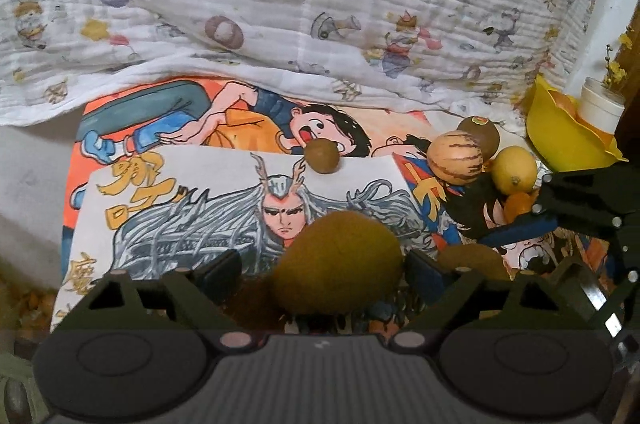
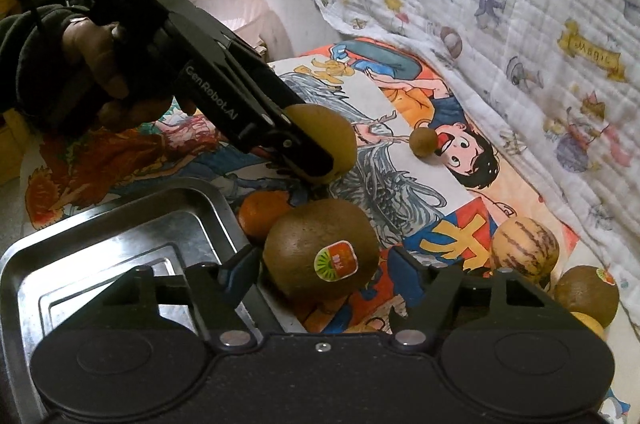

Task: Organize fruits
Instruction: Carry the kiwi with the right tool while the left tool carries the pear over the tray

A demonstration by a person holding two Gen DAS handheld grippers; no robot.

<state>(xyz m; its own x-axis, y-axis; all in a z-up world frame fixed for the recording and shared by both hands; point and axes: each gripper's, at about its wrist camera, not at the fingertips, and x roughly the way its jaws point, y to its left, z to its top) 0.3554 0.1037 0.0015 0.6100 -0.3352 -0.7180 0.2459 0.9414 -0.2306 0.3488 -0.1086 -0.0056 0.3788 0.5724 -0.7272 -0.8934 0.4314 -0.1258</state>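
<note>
Between the fingers of the left gripper (image 1: 320, 264), at 6 o'clock, sits a fuzzy kiwi (image 1: 338, 264) on the drawings (image 1: 192, 208). The fingers stand wide. One pad is just at the kiwi's side, and a gap shows at the other, so nothing is clamped. Three kiwis can be counted: this one, a stickered kiwi (image 1: 478, 134) at 2 o'clock, and a third kiwi (image 1: 472, 260) half hidden behind the near finger at 4 o'clock. One small brown fruit (image 1: 322, 156) lies at centre. At 3 o'clock are one striped fruit (image 1: 454, 158), one lemon (image 1: 514, 170) and one orange (image 1: 518, 204), partly covered by the right gripper (image 1: 496, 224). A yellow bowl (image 1: 568, 140) at 2 o'clock holds something orange, hard to make out. A white cup (image 1: 602, 104) behind it holds yellow flowers.

From the right wrist, that third kiwi, now showing a sticker, sits between the right gripper's fingers at 6 o'clock. The pads are close on both sides with narrow gaps, not gripping. One metal tray (image 2: 100, 264) lies at 8 o'clock, cut off by the gripper body. Two oranges show, one at centre and one mostly hidden beneath the kiwi. A hand (image 2: 104, 64) at 10 o'clock holds the left gripper around its kiwi. The striped fruit, the stickered kiwi and a sliver of lemon lie at 4 o'clock.
</note>
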